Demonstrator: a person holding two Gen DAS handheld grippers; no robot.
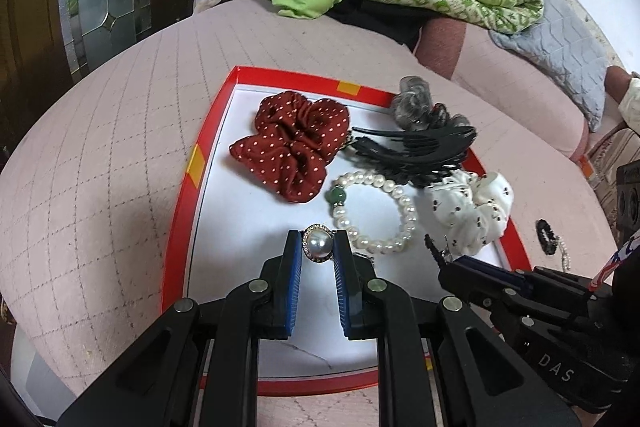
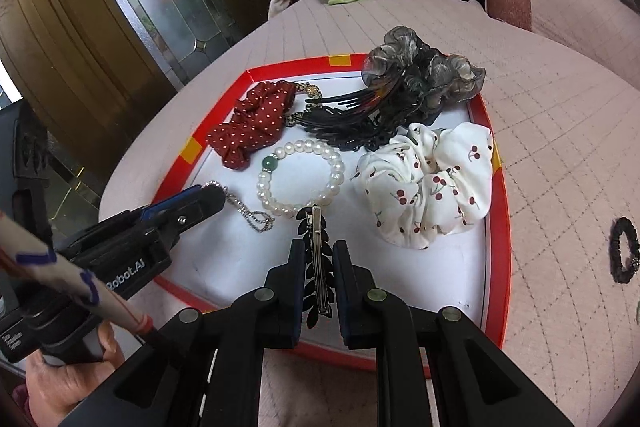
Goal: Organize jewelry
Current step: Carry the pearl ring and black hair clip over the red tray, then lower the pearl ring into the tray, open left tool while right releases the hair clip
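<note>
- Red-rimmed tray (image 2: 505, 227): bare white floor showing along its near edge.
- Left gripper (image 1: 317, 242): pinching pearl ring (image 1: 318, 243) above tray.
- Right gripper (image 2: 317, 251): clamping black leaf hair clip (image 2: 317, 267), long axis pointing toward pearl bracelet (image 2: 300, 177).

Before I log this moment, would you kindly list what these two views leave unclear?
- Pearl ring, left wrist view: band hidden between the left tongs.
- Hair clip, right wrist view: rear end hidden by the right tongs.
- Black claw clips: overlapping, count unclear.
</note>
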